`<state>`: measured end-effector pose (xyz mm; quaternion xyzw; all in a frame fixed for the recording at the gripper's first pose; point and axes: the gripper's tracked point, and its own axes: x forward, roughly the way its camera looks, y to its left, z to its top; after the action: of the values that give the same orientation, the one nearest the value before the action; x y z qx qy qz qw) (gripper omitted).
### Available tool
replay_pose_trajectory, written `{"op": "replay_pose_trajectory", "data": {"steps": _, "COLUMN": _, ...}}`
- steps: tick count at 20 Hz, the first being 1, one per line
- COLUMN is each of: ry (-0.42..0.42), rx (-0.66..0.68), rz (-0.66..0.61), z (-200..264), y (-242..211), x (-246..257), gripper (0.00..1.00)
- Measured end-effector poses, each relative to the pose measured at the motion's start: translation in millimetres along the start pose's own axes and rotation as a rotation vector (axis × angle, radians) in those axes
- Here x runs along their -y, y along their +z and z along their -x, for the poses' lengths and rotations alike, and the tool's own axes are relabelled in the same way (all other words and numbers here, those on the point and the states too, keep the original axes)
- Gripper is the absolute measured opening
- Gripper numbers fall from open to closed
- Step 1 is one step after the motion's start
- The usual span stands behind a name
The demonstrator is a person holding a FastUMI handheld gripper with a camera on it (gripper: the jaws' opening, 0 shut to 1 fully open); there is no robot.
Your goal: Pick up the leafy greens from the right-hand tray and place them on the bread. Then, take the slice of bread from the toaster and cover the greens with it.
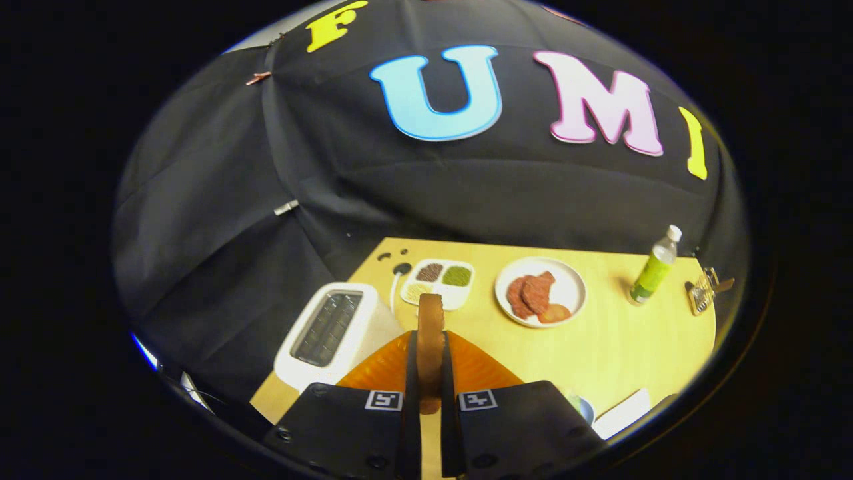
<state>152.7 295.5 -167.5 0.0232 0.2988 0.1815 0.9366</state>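
The gripper (430,373) has its two fingers clamped on a slice of bread (430,333), held on edge between them so that its brown crust faces the camera; its flat faces are hidden by the fingers (411,373) pressing on either side, and its lower end is lost in the narrow gap between them. The gripper's body, with a square marker on each half, covers the near part of the yellow table (620,347). Just past the right half, a bit of something green (572,400) and a blue rim (586,410) peep out, too cut off to say what they are, and beside them lies the corner of a white flat thing (623,413).

Just ahead and to the left of the fingers stands the white toaster (333,333), its slots dark; what is inside them is hard to tell. Beyond the held slice sits a white divided tray (440,280), partly hidden by the slice's top, with a dark heap, a green heap and a pale heap in separate compartments. To its right, apart from it, is a round white plate (541,291) carrying reddish-brown slices. Farther right stands a bottle (654,267) with a green label and white cap, upright, and near the table's far right edge lies a small metal object (703,290) too blurred to name. Behind it all hangs the black cloth wall (220,220).
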Motion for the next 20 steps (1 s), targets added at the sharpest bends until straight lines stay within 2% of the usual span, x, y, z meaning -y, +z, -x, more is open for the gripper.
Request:
{"op": "replay_pose_trajectory", "data": {"steps": 4, "ry": -0.045, "rx": -0.052, "rz": -0.057, "z": 5.2, "y": -36.2, "x": 50.6, "gripper": 0.16}}
{"op": "replay_pose_trajectory", "data": {"steps": 9, "ry": -0.056, "rx": -0.086, "rz": -0.126, "z": 12.9, "y": -66.8, "x": 89.4, "gripper": 0.16}}
{"op": "replay_pose_trajectory", "data": {"steps": 15, "ry": -0.032, "rx": -0.159, "rz": -0.213, "z": 12.6, "y": -113.0, "x": 105.3, "gripper": 0.16}}
{"op": "replay_pose_trajectory", "data": {"steps": 20, "ry": -0.033, "rx": -0.164, "rz": -0.238, "z": 16.0, "y": -121.1, "x": 112.2, "gripper": 0.16}}
